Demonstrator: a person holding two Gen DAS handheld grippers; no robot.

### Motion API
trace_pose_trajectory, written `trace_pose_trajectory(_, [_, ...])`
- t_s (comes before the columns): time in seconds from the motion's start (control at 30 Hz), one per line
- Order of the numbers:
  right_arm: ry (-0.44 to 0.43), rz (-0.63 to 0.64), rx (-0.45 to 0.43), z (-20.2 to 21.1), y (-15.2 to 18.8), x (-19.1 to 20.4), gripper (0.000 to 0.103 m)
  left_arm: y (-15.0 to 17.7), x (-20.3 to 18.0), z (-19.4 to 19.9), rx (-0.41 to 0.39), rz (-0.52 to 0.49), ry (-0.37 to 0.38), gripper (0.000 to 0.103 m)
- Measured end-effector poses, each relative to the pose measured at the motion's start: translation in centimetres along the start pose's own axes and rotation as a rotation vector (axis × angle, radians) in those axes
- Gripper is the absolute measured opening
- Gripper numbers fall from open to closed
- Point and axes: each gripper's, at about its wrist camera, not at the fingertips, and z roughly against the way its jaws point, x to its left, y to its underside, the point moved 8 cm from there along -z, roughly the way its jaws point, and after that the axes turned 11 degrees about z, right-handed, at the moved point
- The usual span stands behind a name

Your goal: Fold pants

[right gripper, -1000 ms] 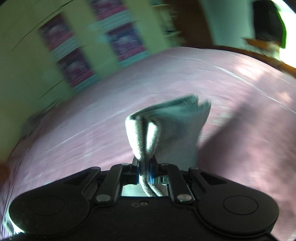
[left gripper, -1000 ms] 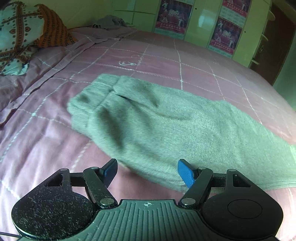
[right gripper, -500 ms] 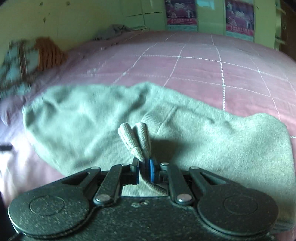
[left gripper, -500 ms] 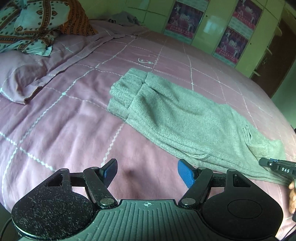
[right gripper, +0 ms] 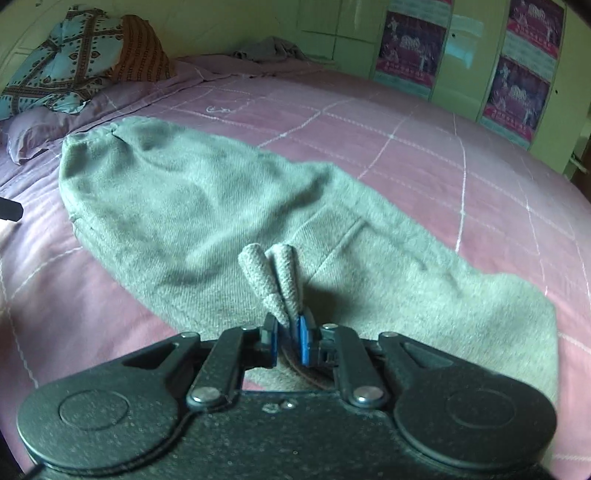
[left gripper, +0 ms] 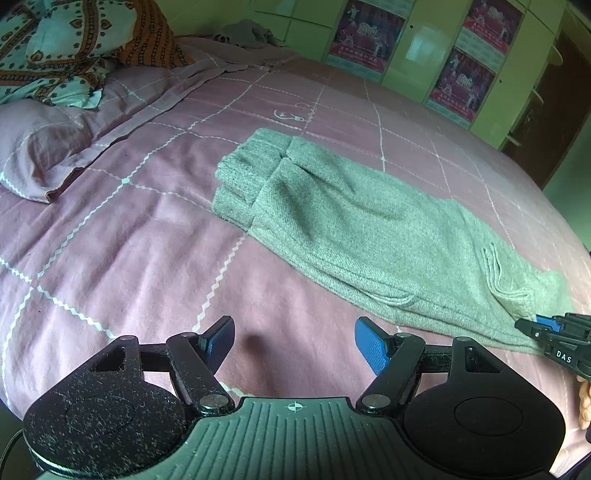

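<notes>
Grey-green knit pants lie folded lengthwise on the pink bed, leg cuffs at the far left, waist end at the near right. My left gripper is open and empty, above bare sheet in front of the pants. My right gripper is shut on the pants' waist edge, whose two folded ends stick up between the pads. The right gripper also shows at the right edge of the left wrist view, at the pants' waist end.
The pink checked bedsheet covers the bed. A pillow and a patterned blanket lie at the far left. Green cupboards with posters stand behind the bed. A grey cloth lies at the far edge.
My left gripper has pulled back from the pants and stays open. My right gripper has swung in and lowered the held waist end onto the bed.
</notes>
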Motion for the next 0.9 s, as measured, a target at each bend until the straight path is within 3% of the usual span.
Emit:
trace_pose_trajectory(0.1, [0.004,0.055,-0.009,-0.1,-0.1,1.7,0.022,0.2,-0.3,-0.4,0.018,-0.023,-0.012,0.072])
trace_pose_trajectory(0.3, [0.008,0.184,-0.019,1.0,0.5,3.1,0.024,0.3,-0.2,-0.6,0.036,-0.014,-0.009,0.072])
trace_pose_trajectory(0.33, [0.002,0.200,-0.023,1.3,0.5,3.3,0.029,0.4,-0.2,-0.6,0.038,-0.010,-0.008,0.072])
trace_pose_trajectory(0.37, [-0.024,0.217,-0.038,1.9,0.3,3.7,0.044,0.4,-0.1,-0.7,0.040,-0.008,-0.009,0.072])
trace_pose_trajectory(0.4, [-0.062,0.229,-0.055,2.4,0.2,4.2,0.053,0.4,-0.1,-0.7,0.042,-0.008,-0.010,0.072])
trace_pose_trajectory(0.43, [-0.096,0.240,-0.082,3.1,0.1,4.7,0.051,0.4,-0.1,-0.7,0.041,-0.010,-0.013,0.072])
trace_pose_trajectory(0.5, [-0.149,0.222,-0.143,4.8,-0.4,5.1,0.035,0.3,-0.4,-0.5,0.023,-0.030,-0.022,0.072])
trace_pose_trajectory(0.53, [-0.148,0.192,-0.154,5.3,-0.5,4.7,0.018,0.1,-0.8,-0.4,0.011,-0.049,-0.024,0.072])
trace_pose_trajectory(0.57, [-0.131,0.159,-0.154,5.7,-0.4,3.8,0.009,-0.2,-1.3,-0.1,-0.014,-0.048,-0.017,0.072])
trace_pose_trajectory(0.67, [-0.030,0.006,-0.162,6.8,0.9,-1.0,0.010,-1.3,-5.4,0.5,-0.070,-0.020,0.106,0.071])
trace_pose_trajectory(0.77, [0.102,-0.178,-0.136,7.7,3.8,-7.6,0.012,-1.5,-12.8,-0.2,-0.071,-0.063,0.271,0.044])
trace_pose_trajectory(0.9, [0.180,-0.349,-0.090,8.4,7.3,-13.4,0.012,1.0,-23.9,-3.1,-0.016,-0.208,0.383,0.044])
